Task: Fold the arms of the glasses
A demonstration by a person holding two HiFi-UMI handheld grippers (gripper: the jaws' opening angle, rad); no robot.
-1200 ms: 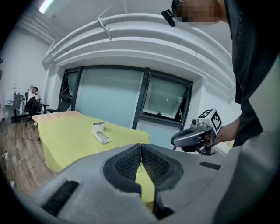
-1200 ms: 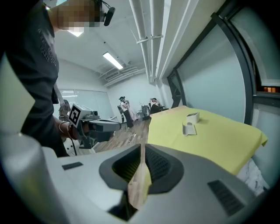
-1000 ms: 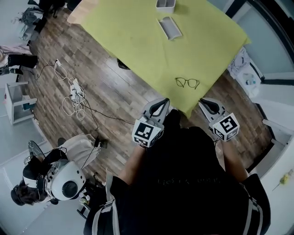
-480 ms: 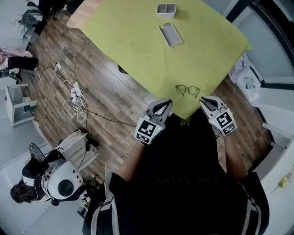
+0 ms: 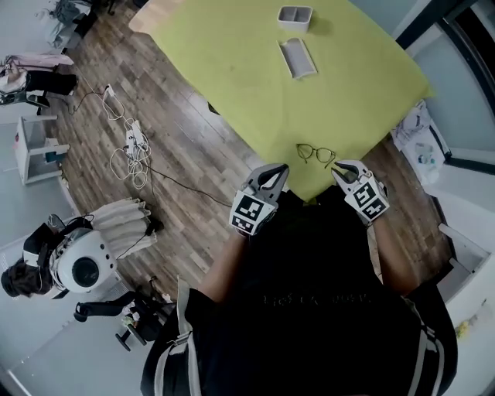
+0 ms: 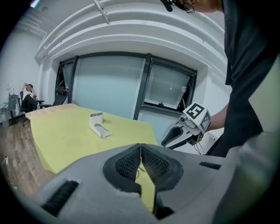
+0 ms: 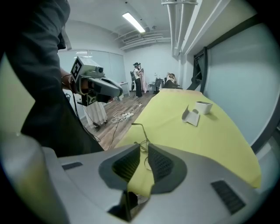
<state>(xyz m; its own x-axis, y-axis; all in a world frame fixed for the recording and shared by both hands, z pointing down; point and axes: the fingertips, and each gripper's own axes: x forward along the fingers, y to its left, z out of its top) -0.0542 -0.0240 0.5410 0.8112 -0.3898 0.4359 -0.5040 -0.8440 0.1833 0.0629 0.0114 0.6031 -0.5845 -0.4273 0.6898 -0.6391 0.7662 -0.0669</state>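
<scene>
**While both grippers sit closed and empty, the glasses lie just ahead**

Where the yellow-green cloth (image 5: 232, 69) comes to its near corner, the left gripper (image 5: 274, 170) has its pads pressed together with nothing between them. On the right gripper (image 5: 339, 171) the pads almost touch, leaving a sliver of gap, and pinch nothing. The glasses (image 5: 315, 153) lie on the cloth near that corner. They are a little beyond both sets of tips, between them, nearer the right gripper and touching neither. In the right gripper view one thin arm sticks out toward the jaws. Farther back, well apart from the glasses, is a pale open tray (image 5: 298, 58). Behind it stands a small white box (image 5: 295, 15).
</scene>
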